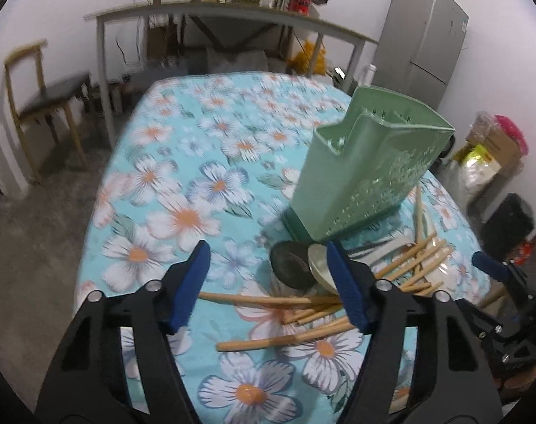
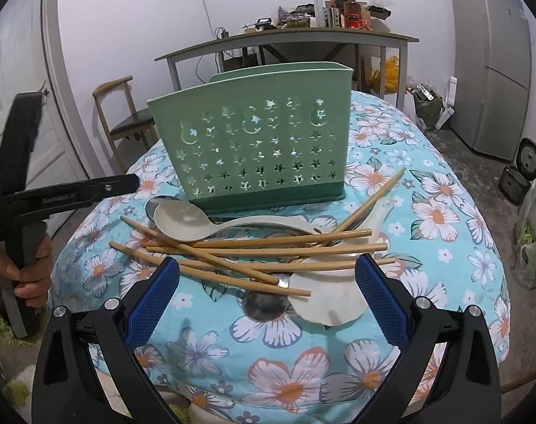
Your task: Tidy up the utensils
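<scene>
Where chopsticks [image 2: 232, 258] lie, right fingers [image 2: 155, 300] straddling

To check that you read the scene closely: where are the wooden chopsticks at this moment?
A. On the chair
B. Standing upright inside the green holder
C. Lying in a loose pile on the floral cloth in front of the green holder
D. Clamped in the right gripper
C: the chopsticks lie crossed over the spoons on the cloth, in front of the green holder.
</scene>
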A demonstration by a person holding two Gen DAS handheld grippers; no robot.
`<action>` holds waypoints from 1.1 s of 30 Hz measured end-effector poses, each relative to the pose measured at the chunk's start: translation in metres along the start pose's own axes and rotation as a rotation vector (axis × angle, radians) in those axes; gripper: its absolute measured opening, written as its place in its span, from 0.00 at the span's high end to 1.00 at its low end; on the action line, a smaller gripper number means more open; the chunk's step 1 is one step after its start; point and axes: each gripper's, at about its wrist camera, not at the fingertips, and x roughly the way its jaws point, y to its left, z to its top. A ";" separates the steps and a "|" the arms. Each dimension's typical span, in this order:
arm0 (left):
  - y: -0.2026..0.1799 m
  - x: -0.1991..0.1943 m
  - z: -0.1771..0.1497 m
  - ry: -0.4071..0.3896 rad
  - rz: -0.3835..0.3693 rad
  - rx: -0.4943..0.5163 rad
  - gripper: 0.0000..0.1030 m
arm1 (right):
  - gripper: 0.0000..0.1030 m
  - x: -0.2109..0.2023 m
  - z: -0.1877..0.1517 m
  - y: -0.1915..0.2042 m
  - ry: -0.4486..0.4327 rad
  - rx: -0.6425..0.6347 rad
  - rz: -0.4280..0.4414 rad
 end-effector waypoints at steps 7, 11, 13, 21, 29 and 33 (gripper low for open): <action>0.018 0.033 0.002 0.134 -0.118 -0.104 0.64 | 0.06 0.001 0.000 0.006 0.008 -0.013 -0.004; 0.026 0.050 0.001 0.194 -0.150 -0.150 0.77 | 0.06 0.001 0.000 0.011 0.006 -0.023 -0.003; 0.026 0.056 0.001 0.208 -0.167 -0.159 0.78 | 0.06 0.000 0.000 0.013 0.003 -0.033 -0.006; 0.027 0.055 0.005 0.199 -0.193 -0.172 0.94 | 0.06 0.001 0.004 0.024 -0.019 -0.060 0.010; 0.034 0.040 0.005 0.157 -0.160 -0.185 0.95 | 0.11 0.016 0.020 0.055 -0.061 -0.133 0.086; 0.039 0.032 0.007 0.123 -0.145 -0.180 0.96 | 0.22 0.033 0.022 0.076 -0.042 -0.189 0.084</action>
